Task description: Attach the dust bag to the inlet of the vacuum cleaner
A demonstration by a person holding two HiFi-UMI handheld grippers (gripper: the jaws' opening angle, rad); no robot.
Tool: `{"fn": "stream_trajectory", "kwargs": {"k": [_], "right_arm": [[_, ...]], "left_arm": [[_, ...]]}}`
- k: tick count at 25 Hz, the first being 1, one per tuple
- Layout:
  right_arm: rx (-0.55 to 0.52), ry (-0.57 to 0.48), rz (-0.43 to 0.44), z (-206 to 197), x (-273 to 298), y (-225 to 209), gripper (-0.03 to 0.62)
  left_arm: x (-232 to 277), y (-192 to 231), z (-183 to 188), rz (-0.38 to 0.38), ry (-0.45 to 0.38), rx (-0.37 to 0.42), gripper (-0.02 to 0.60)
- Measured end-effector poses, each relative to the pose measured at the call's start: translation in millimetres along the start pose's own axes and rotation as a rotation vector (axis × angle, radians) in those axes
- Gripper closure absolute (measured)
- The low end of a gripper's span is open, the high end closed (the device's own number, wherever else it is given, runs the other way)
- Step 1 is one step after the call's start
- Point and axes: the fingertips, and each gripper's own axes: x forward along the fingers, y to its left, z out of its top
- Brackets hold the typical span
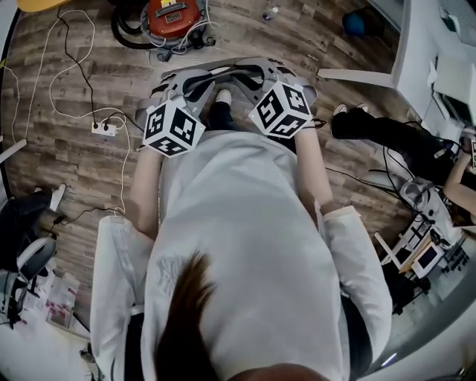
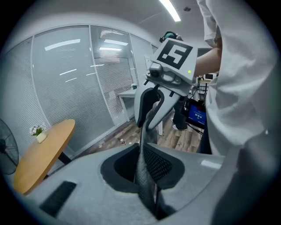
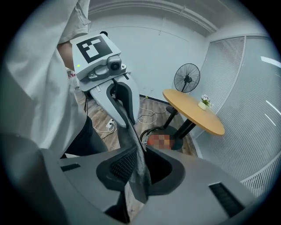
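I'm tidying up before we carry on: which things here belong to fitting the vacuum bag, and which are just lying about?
Job:
dust bag
left gripper
right gripper
vacuum

Lying about:
power strip
table
fan

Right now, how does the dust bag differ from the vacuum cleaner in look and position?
The dust bag is grey fabric; the vacuum cleaner is a red-orange body. The dust bag is off the wood floor, stretched between the left gripper and the right gripper, both clamped on it; the vacuum cleaner sits on that floor ahead. They are apart.
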Motion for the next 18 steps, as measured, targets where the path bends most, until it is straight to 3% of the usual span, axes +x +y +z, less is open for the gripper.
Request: {"fn": "stream_trajectory", "kwargs": {"k": [5,11,18], "right_arm": [[0.014,-0.008,0.024,-16.7,6.7,-18.9,0.525],[0.046,0.004,0.048,-24.9,25.9,-30.2,0.528],[0.131,0.002,0.018,-10.1,40.0,-53.4,0.517]], "left_arm": [[23.0,10.5,3.8,0.036,0.020,-0.026,0.540],[38.4,25.1,-8.0,0.014,0.040,-0.039,0.538],[37.3,56.6,-14.2,-0.010,0.003,-0.061,0.538]]}}
